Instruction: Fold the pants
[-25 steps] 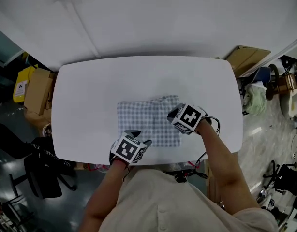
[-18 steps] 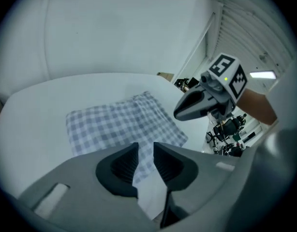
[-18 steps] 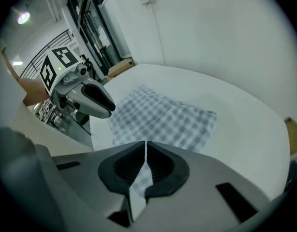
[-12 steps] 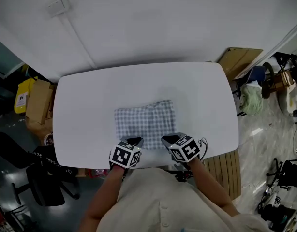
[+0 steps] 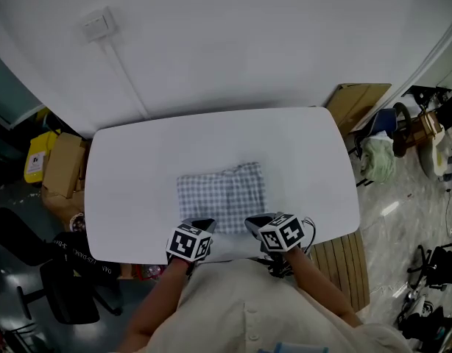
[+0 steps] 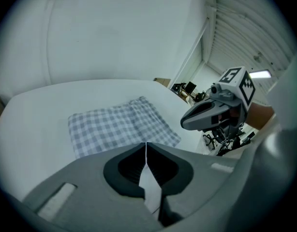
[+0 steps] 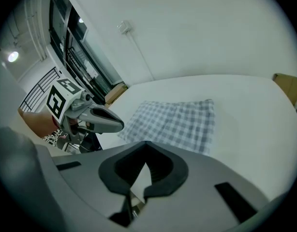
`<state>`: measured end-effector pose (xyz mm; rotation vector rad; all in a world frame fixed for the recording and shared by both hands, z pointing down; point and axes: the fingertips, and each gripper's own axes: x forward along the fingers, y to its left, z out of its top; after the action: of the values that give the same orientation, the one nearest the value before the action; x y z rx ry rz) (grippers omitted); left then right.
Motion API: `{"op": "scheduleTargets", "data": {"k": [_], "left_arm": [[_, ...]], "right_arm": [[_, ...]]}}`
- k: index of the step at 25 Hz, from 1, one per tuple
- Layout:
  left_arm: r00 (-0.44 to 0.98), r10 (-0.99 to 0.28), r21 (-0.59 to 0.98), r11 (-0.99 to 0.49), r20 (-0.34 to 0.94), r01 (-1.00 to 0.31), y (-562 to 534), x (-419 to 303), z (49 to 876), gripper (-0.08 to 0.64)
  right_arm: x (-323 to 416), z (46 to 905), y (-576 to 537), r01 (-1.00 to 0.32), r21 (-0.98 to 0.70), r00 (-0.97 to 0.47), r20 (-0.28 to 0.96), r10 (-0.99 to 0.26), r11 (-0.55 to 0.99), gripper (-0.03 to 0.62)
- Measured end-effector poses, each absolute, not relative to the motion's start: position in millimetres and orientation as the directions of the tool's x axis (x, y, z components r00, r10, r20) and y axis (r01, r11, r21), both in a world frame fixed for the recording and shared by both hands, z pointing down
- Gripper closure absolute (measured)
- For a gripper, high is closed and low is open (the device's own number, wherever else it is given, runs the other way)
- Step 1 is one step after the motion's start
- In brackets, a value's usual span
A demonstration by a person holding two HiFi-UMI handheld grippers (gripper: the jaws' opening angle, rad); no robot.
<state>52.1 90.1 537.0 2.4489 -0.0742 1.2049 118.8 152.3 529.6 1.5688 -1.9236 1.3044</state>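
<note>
1. A folded pair of grey-and-white checked pants [image 5: 221, 195] lies flat on a white rounded-corner table [image 5: 138, 168], near the middle and slightly toward the 6 o'clock edge, where the person stands.
2. The left gripper [image 5: 204, 223], grey with a marker cube on top, sits at about 7 o'clock of the pants, close to their near left corner.
3. In the left gripper view its jaws have just been closing, and the fingertips of the left gripper [image 6: 146, 144] now press together with nothing between them. The pants [image 6: 119, 127] lie just beyond the tips.
4. The right gripper [image 5: 254, 221] sits at about 5 o'clock of the pants, close to their near right corner and level with the left one.
5. In the right gripper view its jaws have also just been closing, and the tips of the right gripper [image 7: 146, 143] meet with no cloth caught in them. The pants [image 7: 175, 122] spread ahead toward 1 o'clock.
6. Each gripper shows in the other's view, tilted down at the table: the right gripper [image 6: 183, 124] at 3 o'clock and the left gripper [image 7: 120, 125] at 9 o'clock.
7. Brown cardboard boxes [image 5: 64, 164] stand on the floor at the table's 9 o'clock side.
</note>
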Motion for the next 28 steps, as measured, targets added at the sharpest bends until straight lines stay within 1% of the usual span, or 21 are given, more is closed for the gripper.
{"op": "scheduleTargets", "data": {"k": [12, 16, 28], "left_arm": [[0.653, 0.14, 0.346, -0.917, 0.744, -0.198, 71, 36, 526, 0.541], [0.666, 0.145, 0.354, -0.916, 0.732, -0.189, 65, 27, 521, 0.541], [0.702, 0.126, 0.351, -0.918, 0.701, -0.186, 33, -18, 514, 0.541]], "right_arm": [[119, 525, 140, -0.908, -0.41, -0.272, 0.739, -0.617, -0.092, 0.577], [114, 520, 134, -0.907, -0.408, -0.251, 0.724, -0.643, -0.104, 0.577], [69, 514, 103, -0.92, -0.388, -0.241, 0.686, -0.686, -0.064, 0.577]]}}
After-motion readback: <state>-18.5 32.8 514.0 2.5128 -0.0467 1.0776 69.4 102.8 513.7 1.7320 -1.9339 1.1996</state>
